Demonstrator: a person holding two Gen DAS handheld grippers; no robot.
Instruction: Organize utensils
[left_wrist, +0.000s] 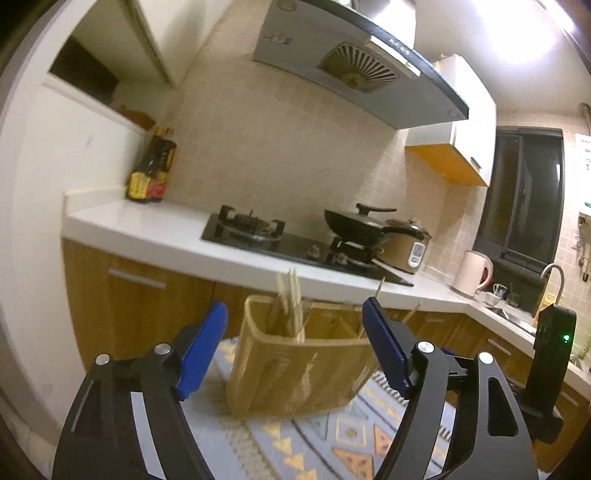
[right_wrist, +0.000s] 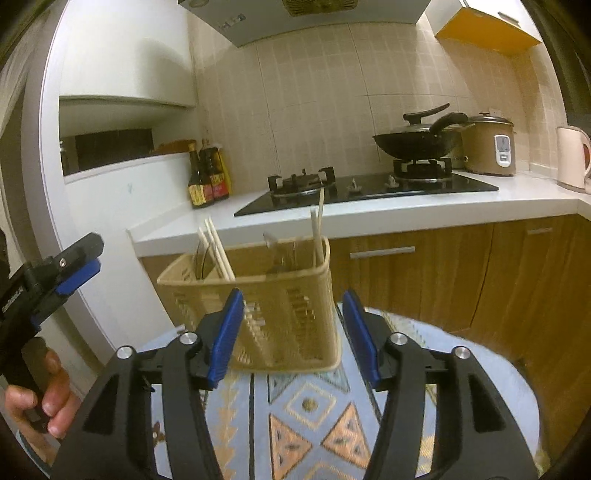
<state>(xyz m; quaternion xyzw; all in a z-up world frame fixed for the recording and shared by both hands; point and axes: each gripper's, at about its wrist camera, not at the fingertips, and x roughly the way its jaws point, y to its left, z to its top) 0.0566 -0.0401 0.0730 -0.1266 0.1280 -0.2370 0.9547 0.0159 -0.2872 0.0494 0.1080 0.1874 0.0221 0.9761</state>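
– Where's the utensil holder?

– The woven utensil basket stands on the patterned tablecloth, straight ahead of my right gripper. Pale chopsticks lean in its left compartment, more chopsticks stand at the right end, and a dark utensil I can't identify sits between.

– Are you holding anything?

– No. My right gripper's blue pads are spread wide and empty, short of the basket. My left gripper is also wide open and empty, the basket showing between its pads.

– And behind?

– A white countertop with a gas hob, a black wok, a rice cooker and sauce bottles.
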